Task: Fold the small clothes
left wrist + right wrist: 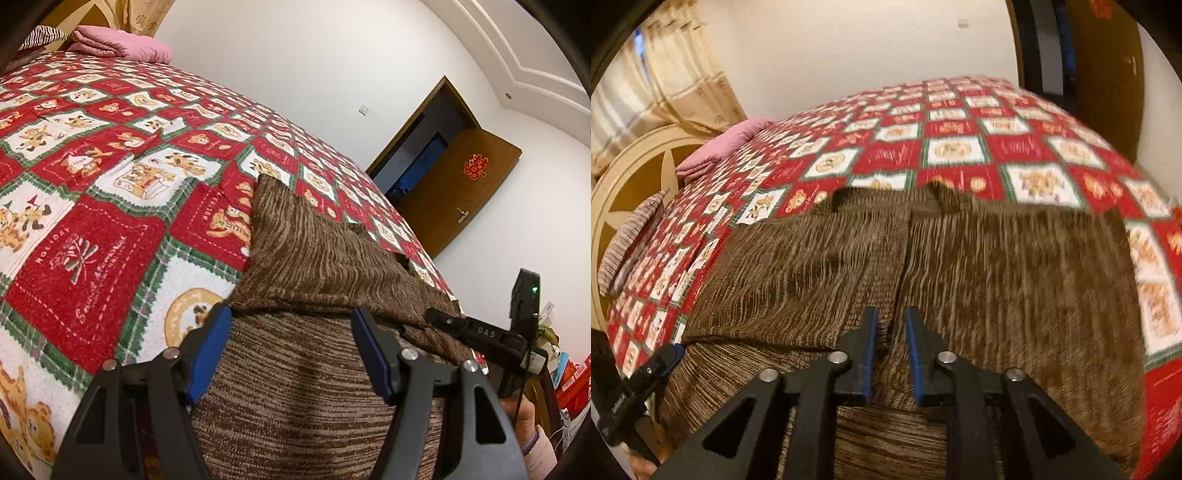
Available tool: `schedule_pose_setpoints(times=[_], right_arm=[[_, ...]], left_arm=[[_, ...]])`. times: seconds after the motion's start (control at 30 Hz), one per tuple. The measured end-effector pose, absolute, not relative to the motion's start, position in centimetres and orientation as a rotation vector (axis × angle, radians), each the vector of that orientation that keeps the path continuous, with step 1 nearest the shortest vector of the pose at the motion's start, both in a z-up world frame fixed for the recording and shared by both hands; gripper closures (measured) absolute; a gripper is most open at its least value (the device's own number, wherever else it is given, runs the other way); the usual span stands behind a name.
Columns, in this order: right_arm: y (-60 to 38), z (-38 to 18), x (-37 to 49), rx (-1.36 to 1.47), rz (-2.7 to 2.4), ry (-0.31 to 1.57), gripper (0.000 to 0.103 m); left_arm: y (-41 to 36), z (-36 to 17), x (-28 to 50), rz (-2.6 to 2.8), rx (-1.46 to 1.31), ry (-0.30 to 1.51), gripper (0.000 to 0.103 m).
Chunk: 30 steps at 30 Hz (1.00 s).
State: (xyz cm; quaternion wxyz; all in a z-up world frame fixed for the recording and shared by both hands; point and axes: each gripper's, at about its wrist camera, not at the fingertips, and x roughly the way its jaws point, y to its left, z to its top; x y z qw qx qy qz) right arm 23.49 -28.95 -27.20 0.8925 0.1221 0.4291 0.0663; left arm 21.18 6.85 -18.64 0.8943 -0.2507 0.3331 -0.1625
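From the left wrist view, the left gripper (291, 347) stood released, its blue pads wide apart, straddling the near part of the brown knit garment (317, 258). The garment lay flat on the bed's red patchwork quilt (85, 206), running away from the gripper toward one o'clock, with one corner peaking at twelve o'clock. A folded edge crossed just ahead of the fingertips, so an upper layer lay over a lower one there. At three o'clock the other gripper's finger reached in over the garment's right edge. A pink pillow (122, 46) sat far off at eleven o'clock, and a wooden door (461, 192) at two o'clock.

From the right wrist view, which was blurred, the right gripper (890, 354) hovered over the garment with its jaws narrowed to a slim gap but not closed; nothing looked pinched between them, though I could not be sure. A lengthwise seam or crease in the garment ran from the fingertips straight out to twelve o'clock, and cloth spread broadly from nine to three. The left gripper showed at eight o'clock, by the garment's left edge.

Both grippers looked about equally near the hem. I judged the next fold would carry this near edge toward twelve o'clock.
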Motion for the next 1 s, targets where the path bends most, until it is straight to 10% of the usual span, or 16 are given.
schedule_pose_setpoints(times=[0.17,0.23,0.5,0.6,1.0], right_arm=[[-27.0,-27.7,23.4,0.227,0.194,0.870,0.048],[-25.8,-27.9,23.5,0.145,0.157,0.880,0.076],[-24.5,-27.6,20.9,0.001,0.201,0.902,0.085],[-26.1,-27.6,19.5,0.034,0.234,0.919,0.085],[-26.6,-23.4,20.9,0.124,0.227,0.778,0.085]], left_arm=[[6.9,-18.7,21.2,-0.331,-0.516,0.696,0.033],[6.8,-18.6,21.4,-0.322,-0.506,0.702,0.033],[8.2,-18.4,20.8,-0.255,-0.539,0.733,0.054],[7.6,-16.4,20.0,-0.151,-0.388,0.732,0.023],[2.6,-14.7,27.5,-0.152,-0.190,0.834,0.013]])
